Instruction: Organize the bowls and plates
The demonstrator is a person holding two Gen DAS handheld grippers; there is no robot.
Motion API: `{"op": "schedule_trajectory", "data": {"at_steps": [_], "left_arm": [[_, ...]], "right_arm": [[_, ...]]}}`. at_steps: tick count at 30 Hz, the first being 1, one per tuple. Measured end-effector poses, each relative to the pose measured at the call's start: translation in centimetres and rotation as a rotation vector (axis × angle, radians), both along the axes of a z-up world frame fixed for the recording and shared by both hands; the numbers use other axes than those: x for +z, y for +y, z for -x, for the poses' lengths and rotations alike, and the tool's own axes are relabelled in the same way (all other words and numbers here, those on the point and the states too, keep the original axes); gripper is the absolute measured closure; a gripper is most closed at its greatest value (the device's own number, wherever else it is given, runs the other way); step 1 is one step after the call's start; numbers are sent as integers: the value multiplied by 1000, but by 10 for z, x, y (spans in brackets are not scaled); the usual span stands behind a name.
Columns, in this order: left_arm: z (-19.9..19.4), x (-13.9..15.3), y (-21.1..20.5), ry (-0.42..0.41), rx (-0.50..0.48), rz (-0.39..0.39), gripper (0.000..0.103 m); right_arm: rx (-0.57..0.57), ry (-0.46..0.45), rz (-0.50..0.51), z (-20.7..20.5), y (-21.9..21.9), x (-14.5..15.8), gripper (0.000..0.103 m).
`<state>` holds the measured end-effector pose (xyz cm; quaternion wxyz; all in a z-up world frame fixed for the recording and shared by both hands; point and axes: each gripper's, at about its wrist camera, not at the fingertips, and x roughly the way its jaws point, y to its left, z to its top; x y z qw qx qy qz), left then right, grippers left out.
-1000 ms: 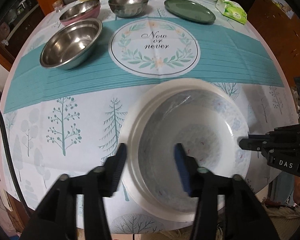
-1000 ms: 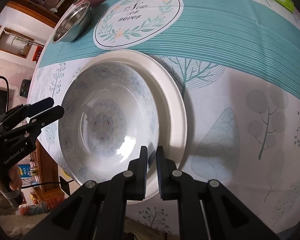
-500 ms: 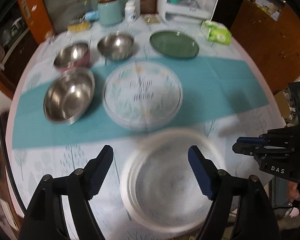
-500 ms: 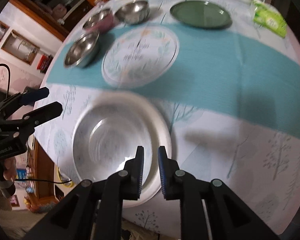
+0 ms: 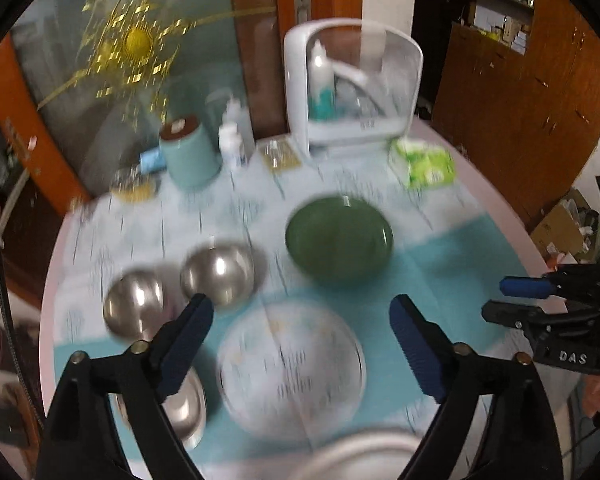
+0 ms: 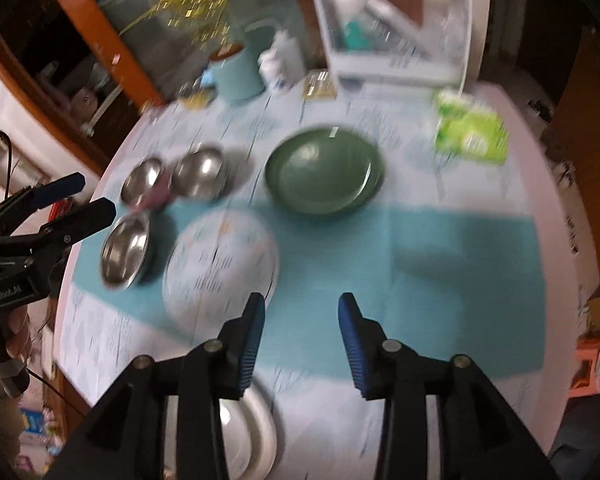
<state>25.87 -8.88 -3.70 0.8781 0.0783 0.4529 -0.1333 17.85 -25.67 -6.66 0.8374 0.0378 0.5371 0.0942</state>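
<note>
A: Steel bowls and the green plate sit beyond the left gripper, whose jaws have just been opening wide, nothing between them. Which next?

B: On the right view, the right gripper has just been parting too, empty; white bowl and plate lie below. I'd approach one rim slowly.

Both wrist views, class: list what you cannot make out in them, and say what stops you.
- White plate, right wrist view: mostly behind the right gripper and cut off by the bottom edge.
- Nearest steel bowl, left wrist view: partly behind the left gripper finger.
- Round print on the tablecloth: wording lost to motion blur.
- Small bottles: labels blurred.
</note>
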Motion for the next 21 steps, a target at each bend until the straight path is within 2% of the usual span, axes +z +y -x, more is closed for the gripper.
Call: {"op": "schedule_trajectory", "data": {"at_steps": [2, 5, 8, 10, 12, 15, 21], "left_arm": [[-34, -4, -8, -11, 4, -15, 10], [-79, -25, -18, 32, 2, -35, 10], [-120, -60, -25, 132, 4, -10, 10], [-150, -92, -28, 244, 8, 44, 10], [-165, -116, -28, 301, 42, 82, 10], [-180, -141, -29, 337, 84, 90, 10], [-194, -171, -24, 385, 126, 142, 13]], "right_arm": [[-30, -14, 0, -25, -10, 6, 59], [-62, -7, -29, -64, -23, 1, 59], [-91, 24, -37, -104, -34, -19, 59], [-124, 60, -48, -126, -40, -36, 59], [-157, 98, -77, -143, -47, -56, 59], [-189, 127, -93, -159, -55, -76, 59], [-233, 205, -146, -188, -66, -115, 59]]}}
